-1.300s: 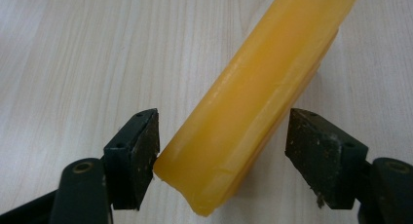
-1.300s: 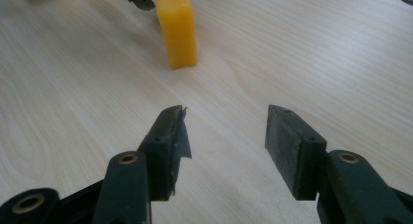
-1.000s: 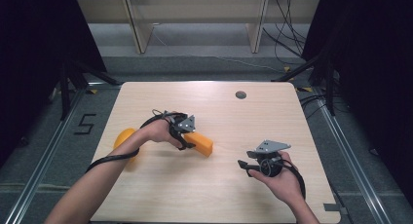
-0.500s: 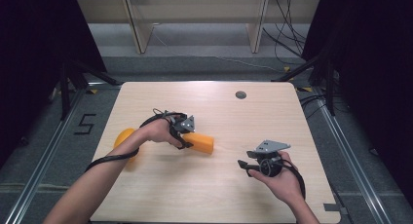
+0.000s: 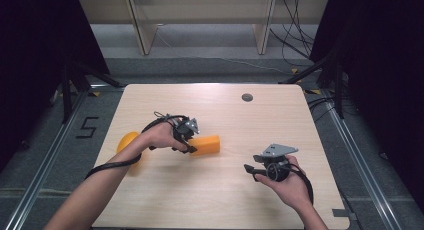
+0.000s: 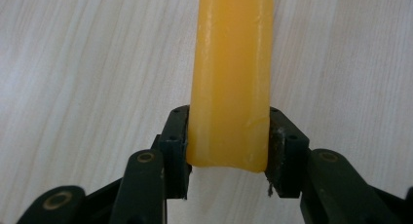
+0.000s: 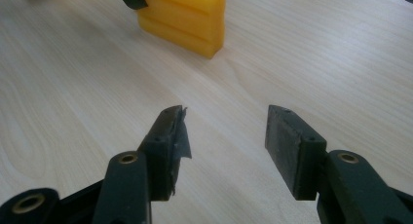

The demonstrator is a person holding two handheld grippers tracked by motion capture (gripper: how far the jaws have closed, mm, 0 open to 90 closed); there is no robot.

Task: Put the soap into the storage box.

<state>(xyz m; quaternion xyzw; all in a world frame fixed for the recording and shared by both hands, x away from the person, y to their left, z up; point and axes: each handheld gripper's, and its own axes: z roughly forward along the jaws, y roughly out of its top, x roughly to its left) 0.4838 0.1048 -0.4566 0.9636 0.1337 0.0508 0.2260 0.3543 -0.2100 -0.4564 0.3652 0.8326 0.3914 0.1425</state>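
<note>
Between the left gripper's [image 6: 228,158] fingers [image 6: 176,146] sits the near end of an orange block [image 6: 231,78]; both pads press its sides, so the grip is closed on it. Block runs straight away from the cam over pale wood, w/ a glossy, slightly rounded top. Can't tell from this view if it's lifted or resting.

High view: left gripper [image 5: 189,140] is held in the left hand [image 5: 162,136] at desk centre-left, block [image 5: 206,145] sticking out to its right, lying flat along the desk [image 5: 210,195]. Cable loops back from the gripper along the forearm. Just behind the left forearm, near the desk's left edge, an orange round thing [image 5: 126,141] is partly hidden; shape unclear.

Right gripper [image 7: 226,131]: fingers [image 7: 170,131] spread wide, nothing between them, only bare wood below. Tape or pad edge on the left finger looks frayed. Farther off, top of this view, the block's [image 7: 187,14] square end faces the cam, ridged on the side, w/ a black bit of the other gripper touching its upper left.

High view again: right gripper [image 5: 252,171] is in the right hand [image 5: 285,185] at desk right-front, grey plate on top, pointing left toward the block, well apart from it. Small dark round spot [image 5: 247,97] near the desk's far edge. Floor left of the desk has a "5" mark [image 5: 86,127].
</note>
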